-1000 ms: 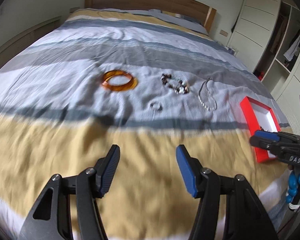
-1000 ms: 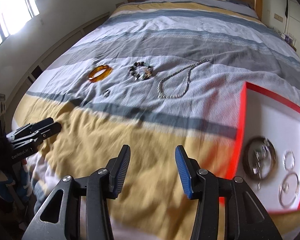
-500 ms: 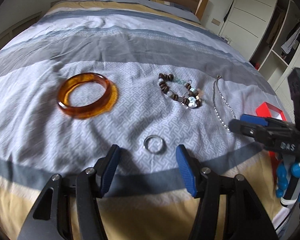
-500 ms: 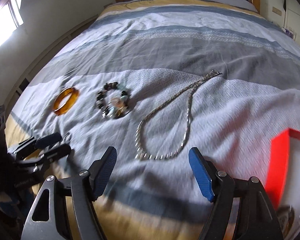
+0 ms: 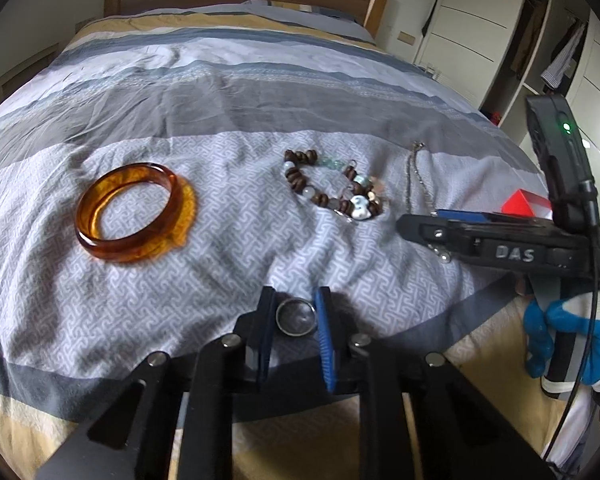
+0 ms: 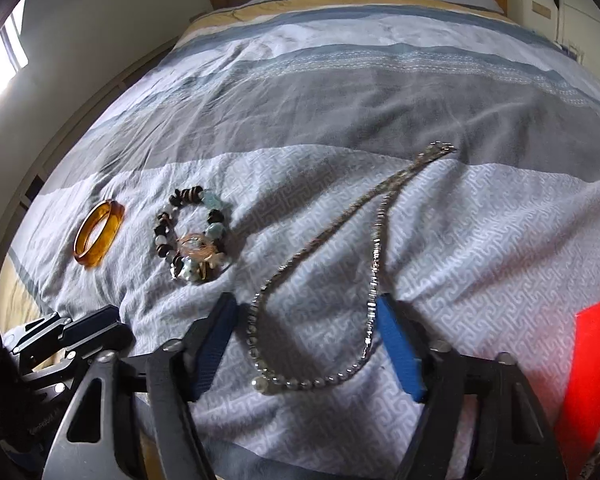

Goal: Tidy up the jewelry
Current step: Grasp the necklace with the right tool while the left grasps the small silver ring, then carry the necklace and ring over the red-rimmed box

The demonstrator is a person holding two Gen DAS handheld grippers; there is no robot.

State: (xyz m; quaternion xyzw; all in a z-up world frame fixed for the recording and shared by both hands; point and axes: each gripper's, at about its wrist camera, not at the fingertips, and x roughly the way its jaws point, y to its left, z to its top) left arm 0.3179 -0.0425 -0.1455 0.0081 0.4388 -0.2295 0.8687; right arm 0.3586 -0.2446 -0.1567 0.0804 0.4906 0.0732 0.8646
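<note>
Jewelry lies spread in a row on the grey patterned band of the bedspread [image 5: 228, 240], toward the foot of the bed. At the left end of that row sits an amber bangle [image 5: 134, 212], flat on the cloth and well apart from the rest. Nearer the foot edge, a small silver ring [image 5: 296, 316] lies on the fabric between the blue pads of the left gripper [image 5: 296, 320]; its jaws are closing around the ring, the pads right at the ring's sides, though whether they already press on it I cannot tell. Next along the row comes a beaded bracelet [image 6: 192, 236] of brown, white and pale green beads, coiled in a loose loop. Beside it a silver chain necklace [image 6: 320, 288] runs from its clasp, up toward the head of the bed, down into a wide loop. The right gripper [image 6: 304, 344] stands over the loop's lower end, jaws closing, one pad outside each strand and neither yet squeezing the chain. At the right edge of the bed a red box [image 6: 588, 364] shows only its corner.
</note>
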